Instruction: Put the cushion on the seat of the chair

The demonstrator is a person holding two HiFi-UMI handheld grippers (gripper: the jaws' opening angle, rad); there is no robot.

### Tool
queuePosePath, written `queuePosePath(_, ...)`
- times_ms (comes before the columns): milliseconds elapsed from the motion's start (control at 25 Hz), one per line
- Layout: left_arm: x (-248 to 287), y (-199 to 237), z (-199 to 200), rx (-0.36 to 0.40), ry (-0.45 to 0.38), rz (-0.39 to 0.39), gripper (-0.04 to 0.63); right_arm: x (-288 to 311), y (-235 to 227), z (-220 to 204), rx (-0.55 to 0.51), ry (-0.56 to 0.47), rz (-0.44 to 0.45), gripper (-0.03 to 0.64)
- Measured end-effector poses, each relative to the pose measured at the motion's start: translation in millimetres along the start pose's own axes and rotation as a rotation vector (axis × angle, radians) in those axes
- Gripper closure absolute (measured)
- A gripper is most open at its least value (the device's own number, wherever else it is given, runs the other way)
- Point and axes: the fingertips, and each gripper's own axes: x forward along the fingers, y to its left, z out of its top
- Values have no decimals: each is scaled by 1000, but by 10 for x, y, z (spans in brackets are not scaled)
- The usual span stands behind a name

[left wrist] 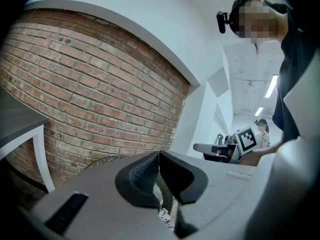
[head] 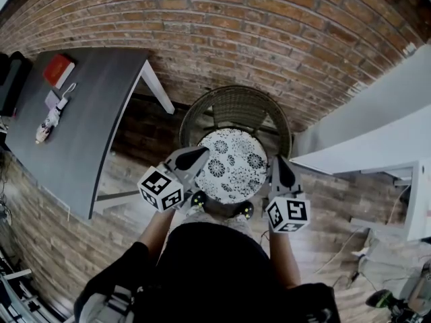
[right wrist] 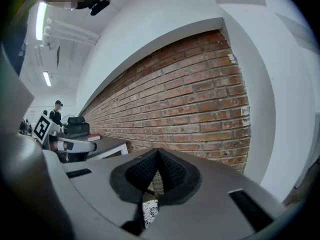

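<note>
**Head view.** A wicker chair (head: 235, 106) stands with its back to the brick wall (head: 269, 32). The round cushion (head: 232, 164), white with a dark flower print, lies flat on the seat and covers it nearly to the rim. The left gripper (head: 197, 156) has its tip at the cushion's left edge. The right gripper (head: 281, 165) is just beside the right edge of the seat. Both are held low over the chair's front, with the person's shoes (head: 197, 199) just below the front of the seat. A grey table (head: 87, 133) stands to the left. A red book (head: 58, 69) lies near its corner by the wall, and a small white item (head: 48, 124), too small to identify, lies along its left edge.

**Left gripper view.** The left gripper (left wrist: 159, 156) has its jaws closed, pads meeting at the tip with nothing between them. A strip of wicker (left wrist: 165, 194) and a patch of the cushion (left wrist: 166, 217) show through the gap lower down. The right gripper's marker cube (left wrist: 246, 140) is visible at the right.

**Right gripper view.** The right gripper (right wrist: 157, 154) also has its jaws together and empty. Wicker (right wrist: 157, 181) and the printed cushion (right wrist: 149, 211) appear below the pads. The left gripper (right wrist: 75, 145) is in view at the left, and a person (right wrist: 57, 111) stands far behind it.
</note>
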Motion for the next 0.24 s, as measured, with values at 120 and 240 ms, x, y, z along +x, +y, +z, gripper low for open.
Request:
queuePosePath(120, 2, -31, 4, 8, 3, -5, 589, -20, -9, -8, 2, 3, 0, 618)
queuePosePath(240, -5, -59, 16, 5, 3, -4, 589, -37, -12, 1, 4, 1, -1, 618)
